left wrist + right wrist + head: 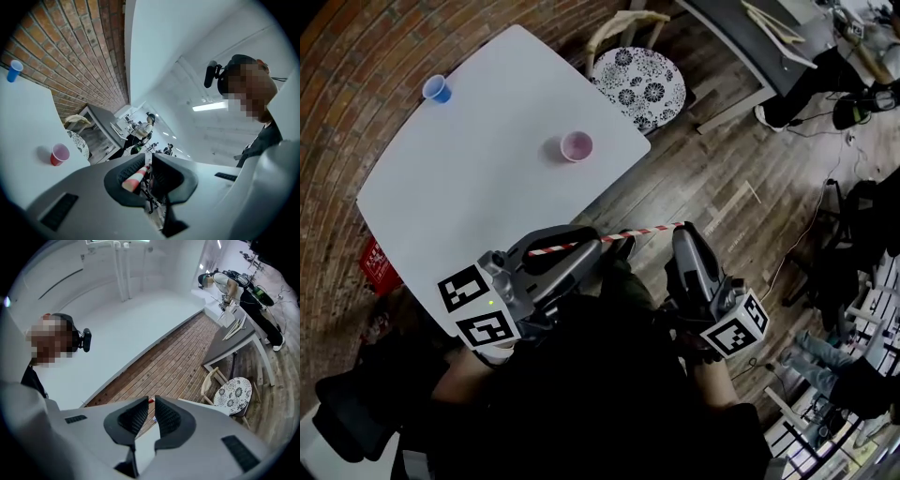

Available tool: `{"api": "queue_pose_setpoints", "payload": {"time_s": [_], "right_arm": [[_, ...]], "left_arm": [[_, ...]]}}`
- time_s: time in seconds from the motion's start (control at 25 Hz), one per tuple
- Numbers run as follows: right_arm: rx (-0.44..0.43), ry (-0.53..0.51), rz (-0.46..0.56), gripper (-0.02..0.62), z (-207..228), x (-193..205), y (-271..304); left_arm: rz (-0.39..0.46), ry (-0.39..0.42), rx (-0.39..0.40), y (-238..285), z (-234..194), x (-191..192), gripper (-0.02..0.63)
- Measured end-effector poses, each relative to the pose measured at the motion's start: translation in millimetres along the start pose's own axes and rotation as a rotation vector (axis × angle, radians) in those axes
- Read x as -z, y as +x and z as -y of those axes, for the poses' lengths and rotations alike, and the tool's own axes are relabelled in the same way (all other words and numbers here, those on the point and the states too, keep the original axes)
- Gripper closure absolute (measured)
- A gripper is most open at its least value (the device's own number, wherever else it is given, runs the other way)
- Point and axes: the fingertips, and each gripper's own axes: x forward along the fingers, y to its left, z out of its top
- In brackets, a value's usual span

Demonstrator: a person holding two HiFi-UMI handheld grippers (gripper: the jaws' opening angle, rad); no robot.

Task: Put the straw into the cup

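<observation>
Holding the straw in mid-air by the table edge. Left tongs clamped on it; right tongs closed to a slit, apparently pinching its other end. Pink cup & blue cup stand on the table, no straw in either, well apart from it. Pickup looks done; carry + insertion left.

We hold 2 grippers close in front of our chest, by the near edge of the table. Our left gripper sits partly over that edge, jaws clamped on the straw. Our right gripper hangs clear of the table, off its right side, jaws a thin slit apart with the straw's end at their tips; whether they pinch it we cannot tell.
</observation>
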Motion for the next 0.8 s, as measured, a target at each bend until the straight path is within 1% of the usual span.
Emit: {"api": "queue_pose_setpoints", "payload": {"time_s": [0.12,0.32,0.52,0.64,0.8], "right_arm": [[-0.017,0.009,-0.014,0.531,19.9,-20.7,8.0],[-0.046,0.012,-0.035,0.532,40.6,-42.5,16.8],[-0.083,0.039,-0.062,0.532,71.2,-75.1,30.6],[-0.114,0.054,-0.088,0.531,81.5,-81.5,38.5],[-0.166,0.052,-0.146,0.531,87.9,-80.1,53.3]], "left_arm": [[-0.008,0.012,-0.013,25.3,-5.7,-3.9,0.568],[0.003,0.013,-0.039,50.8,-13.9,-8.4,0.565],[0.01,0.01,-0.092,91.0,-22.4,-17.2,0.565],[0.035,0.018,-0.132,101.2,-24.8,-21.8,0.566],[0.078,0.033,-0.2,105.3,-29.9,-30.5,0.566]]}}
